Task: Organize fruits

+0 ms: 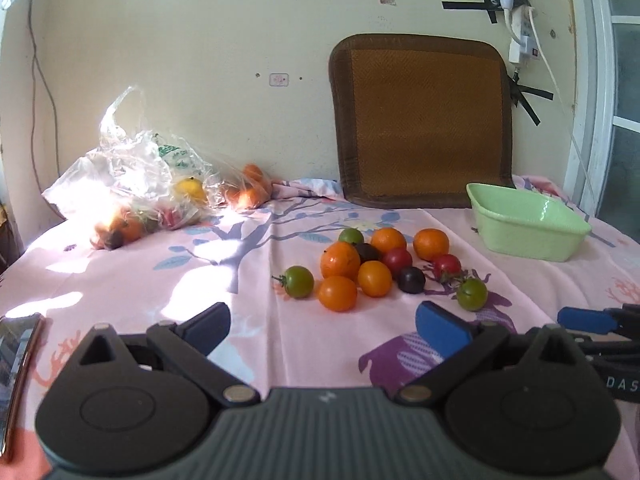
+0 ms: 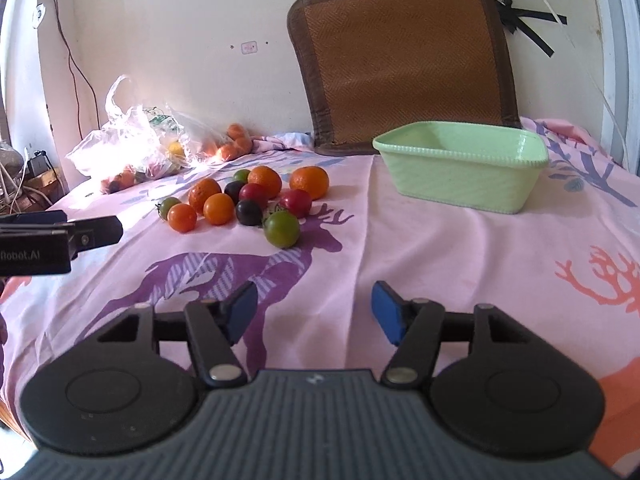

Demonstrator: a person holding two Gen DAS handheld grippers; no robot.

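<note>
A: From the left wrist view, the left gripper (image 1: 320, 326) has its jaws spread wide over bare cloth, nothing between them. The fruit pile (image 1: 376, 266) lies just ahead on the pink tablecloth (image 1: 160, 280), and the green basin (image 1: 528, 226) sits to the right of it, apart from the fruit

B: Why so wide?

A: My guess is it's ready to take one of the bigger oranges. A plastic bag (image 1: 132, 184) with more fruit slumps by the wall at the left, and a woven mat (image 1: 424, 120) leans upright behind the basin, out of the way

B: And the right wrist view?

A: The right gripper (image 2: 314, 312) stands narrower, about half open, also holding nothing. The pile is up to its left here, and the nearest piece is a green tomato (image 2: 282, 229). The basin looks empty, so I judge no sorting is done yet. The narrower gap may suit small tomatoes
</note>
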